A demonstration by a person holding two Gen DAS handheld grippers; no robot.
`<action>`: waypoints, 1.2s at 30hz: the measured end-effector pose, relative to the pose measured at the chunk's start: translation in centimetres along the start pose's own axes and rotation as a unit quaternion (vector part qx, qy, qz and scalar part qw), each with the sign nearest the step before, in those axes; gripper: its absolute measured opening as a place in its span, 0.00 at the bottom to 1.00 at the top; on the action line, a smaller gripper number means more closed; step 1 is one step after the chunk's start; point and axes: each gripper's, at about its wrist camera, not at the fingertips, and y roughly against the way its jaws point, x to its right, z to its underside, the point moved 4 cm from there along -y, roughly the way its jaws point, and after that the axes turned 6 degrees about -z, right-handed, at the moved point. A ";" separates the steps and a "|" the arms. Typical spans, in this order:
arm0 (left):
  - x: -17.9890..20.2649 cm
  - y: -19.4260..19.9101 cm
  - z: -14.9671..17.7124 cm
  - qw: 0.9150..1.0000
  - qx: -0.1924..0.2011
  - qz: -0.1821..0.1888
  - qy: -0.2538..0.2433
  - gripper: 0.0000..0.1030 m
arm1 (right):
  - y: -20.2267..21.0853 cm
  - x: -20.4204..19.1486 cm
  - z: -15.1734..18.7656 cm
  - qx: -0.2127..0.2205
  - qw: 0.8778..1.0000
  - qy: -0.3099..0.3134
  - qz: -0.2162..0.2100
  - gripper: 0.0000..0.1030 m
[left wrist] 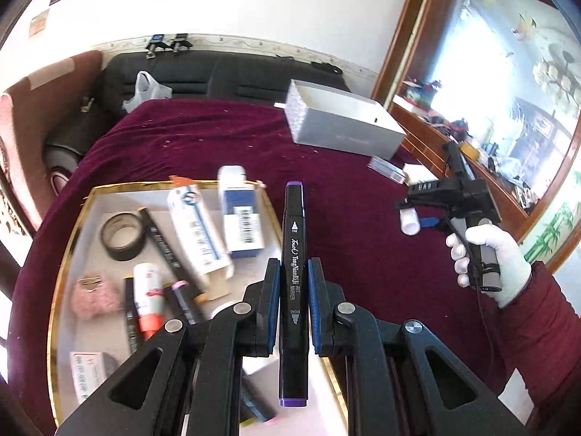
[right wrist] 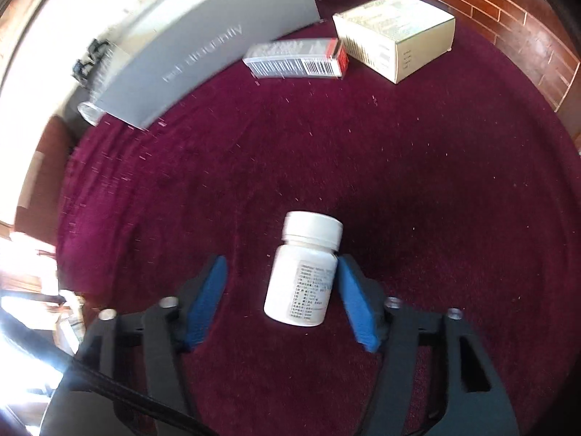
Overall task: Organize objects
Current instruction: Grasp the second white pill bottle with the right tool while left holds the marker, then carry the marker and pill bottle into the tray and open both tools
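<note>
My left gripper [left wrist: 294, 272] is shut on a black art marker [left wrist: 293, 254] with purple ends, held lengthwise above the right edge of a gold-rimmed tray [left wrist: 72, 232]. The tray holds tape, markers, boxes and a tube. My right gripper [right wrist: 281, 272] is open, with a white pill bottle [right wrist: 305, 272] between its blue pads [right wrist: 354, 298]; the bottle touches the right pad and is clear of the left one. The right gripper also shows in the left wrist view [left wrist: 417, 214] with the bottle [left wrist: 409, 219] at its tip, above the maroon cloth [right wrist: 399, 181].
A long grey box [right wrist: 203, 47] stands at the back of the table, also in the left wrist view [left wrist: 341, 120]. A small red-and-white carton [right wrist: 296, 59] and a cream box [right wrist: 395, 32] lie beside it. A black sofa [left wrist: 218, 76] is behind the table.
</note>
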 end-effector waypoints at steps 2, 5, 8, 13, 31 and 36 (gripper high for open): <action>-0.7 0.2 0.2 1.000 0.005 -0.008 0.001 0.11 | 0.0 -0.1 0.1 0.009 1.000 0.009 0.020 0.46; -1.7 0.3 0.5 1.000 0.004 -0.017 0.007 0.11 | 0.0 0.0 0.6 0.015 0.998 0.036 0.058 0.30; -3.1 0.8 1.2 1.000 -0.001 -0.026 0.017 0.11 | 0.3 0.0 1.3 0.010 0.998 0.043 0.042 0.30; -5.3 2.2 2.1 0.998 -0.004 -0.048 0.034 0.11 | 2.2 -0.3 3.5 0.001 0.999 0.051 -0.016 0.30; -11.8 3.9 7.0 0.985 -0.042 -0.160 0.055 0.11 | 4.3 -16.9 20.2 -0.118 0.940 0.231 -0.224 0.31; -12.8 3.2 7.7 0.983 -0.051 -0.165 0.056 0.11 | 2.8 -19.3 24.6 -0.163 0.921 0.266 -0.234 0.31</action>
